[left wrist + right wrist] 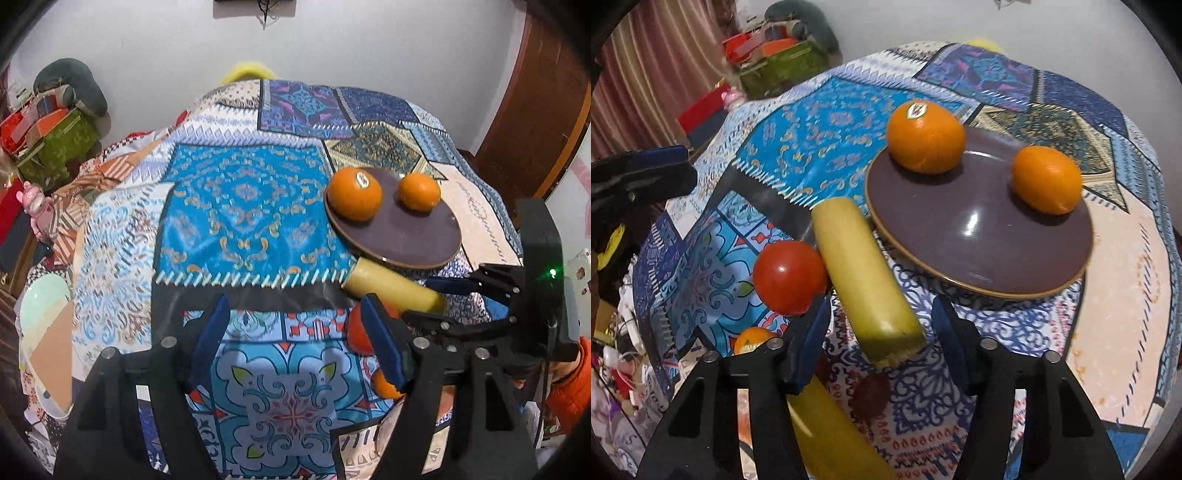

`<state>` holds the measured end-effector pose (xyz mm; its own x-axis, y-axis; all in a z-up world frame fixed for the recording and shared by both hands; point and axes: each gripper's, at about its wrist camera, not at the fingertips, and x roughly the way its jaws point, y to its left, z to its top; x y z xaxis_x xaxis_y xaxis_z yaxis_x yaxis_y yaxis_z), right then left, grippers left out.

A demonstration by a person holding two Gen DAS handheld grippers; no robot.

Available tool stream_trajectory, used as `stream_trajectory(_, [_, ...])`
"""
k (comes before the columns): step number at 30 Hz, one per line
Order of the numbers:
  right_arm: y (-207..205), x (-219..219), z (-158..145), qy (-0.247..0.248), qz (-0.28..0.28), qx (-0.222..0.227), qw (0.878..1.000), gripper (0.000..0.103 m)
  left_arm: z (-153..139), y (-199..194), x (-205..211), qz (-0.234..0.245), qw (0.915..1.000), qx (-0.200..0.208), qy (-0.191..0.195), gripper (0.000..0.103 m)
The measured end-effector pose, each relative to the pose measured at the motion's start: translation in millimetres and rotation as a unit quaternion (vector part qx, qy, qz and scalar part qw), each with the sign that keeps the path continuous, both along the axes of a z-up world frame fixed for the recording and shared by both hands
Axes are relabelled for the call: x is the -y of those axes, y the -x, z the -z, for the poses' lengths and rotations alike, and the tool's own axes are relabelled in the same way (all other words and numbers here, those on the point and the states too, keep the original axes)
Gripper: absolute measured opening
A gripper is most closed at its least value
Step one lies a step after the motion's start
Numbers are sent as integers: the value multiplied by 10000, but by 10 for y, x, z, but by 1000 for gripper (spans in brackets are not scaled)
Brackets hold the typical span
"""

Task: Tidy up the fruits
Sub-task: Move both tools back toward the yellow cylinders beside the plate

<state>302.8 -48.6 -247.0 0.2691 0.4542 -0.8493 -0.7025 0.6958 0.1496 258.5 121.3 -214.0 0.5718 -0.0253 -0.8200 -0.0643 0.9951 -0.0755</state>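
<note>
A dark brown plate [979, 236] sits on the patterned tablecloth and holds two oranges, one with a sticker [925, 136] and one plain [1047, 179]. A banana piece [864, 273] lies next to the plate's near edge, its end between the fingers of my open right gripper [879, 332]. A red tomato [788, 277] touches the banana's left side. A small orange [751, 339] and another banana [827, 435] lie nearer. My left gripper [295, 332] is open and empty over the cloth; the plate [406, 232] and the right gripper [480, 295] are to its right.
The table is covered by a patchwork cloth [240, 206]. A green box with clutter [55, 147] and a pink figurine [35, 206] stand to the left beyond the table. A white wall is behind and a brown door [535, 110] at right.
</note>
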Motion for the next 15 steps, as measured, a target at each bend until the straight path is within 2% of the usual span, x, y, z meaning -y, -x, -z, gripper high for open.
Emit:
stream_trajectory(9, [-6, -91, 44, 116, -204, 44, 9997, 42, 141, -5, 44, 30, 9997, -154, 172, 73])
stream_trajectory(15, [55, 113, -25, -42, -55, 46, 10000, 39, 97, -5, 191, 120, 9997, -137, 175, 73])
